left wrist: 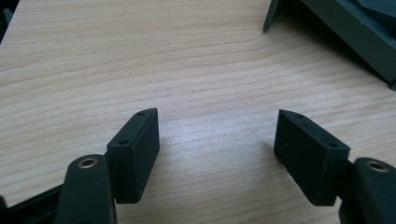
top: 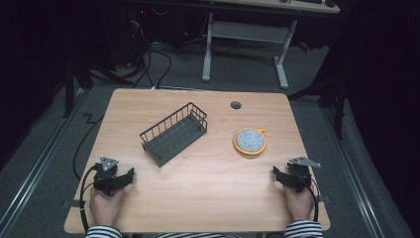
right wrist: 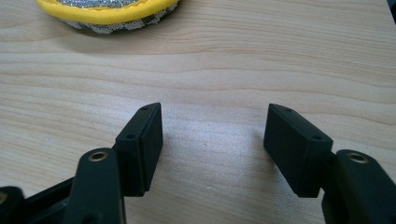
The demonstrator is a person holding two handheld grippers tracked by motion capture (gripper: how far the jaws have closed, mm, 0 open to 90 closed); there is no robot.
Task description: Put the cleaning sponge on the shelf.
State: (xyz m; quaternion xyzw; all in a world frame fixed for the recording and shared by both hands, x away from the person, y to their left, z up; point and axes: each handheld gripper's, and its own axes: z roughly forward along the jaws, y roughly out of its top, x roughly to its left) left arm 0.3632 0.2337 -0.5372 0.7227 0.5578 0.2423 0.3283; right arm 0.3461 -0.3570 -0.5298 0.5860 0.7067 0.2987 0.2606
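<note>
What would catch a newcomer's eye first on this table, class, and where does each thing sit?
Most striking is the round scrubbing pad with its bright yellow rim, lying flat on the right half of the wooden table. Left of it, near the middle, a dark wire basket stands at a slant, apart from the pad. At the near corners the left gripper and right gripper rest in the person's hands, fingers apart and holding nothing.

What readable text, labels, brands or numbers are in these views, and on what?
None readable.
wire basket: no label or marking visible.
round scouring pad: speckled face, yellow rim, no print.
left gripper and right gripper: plain black pads, screw holes only.
table: bare wood grain.
</note>
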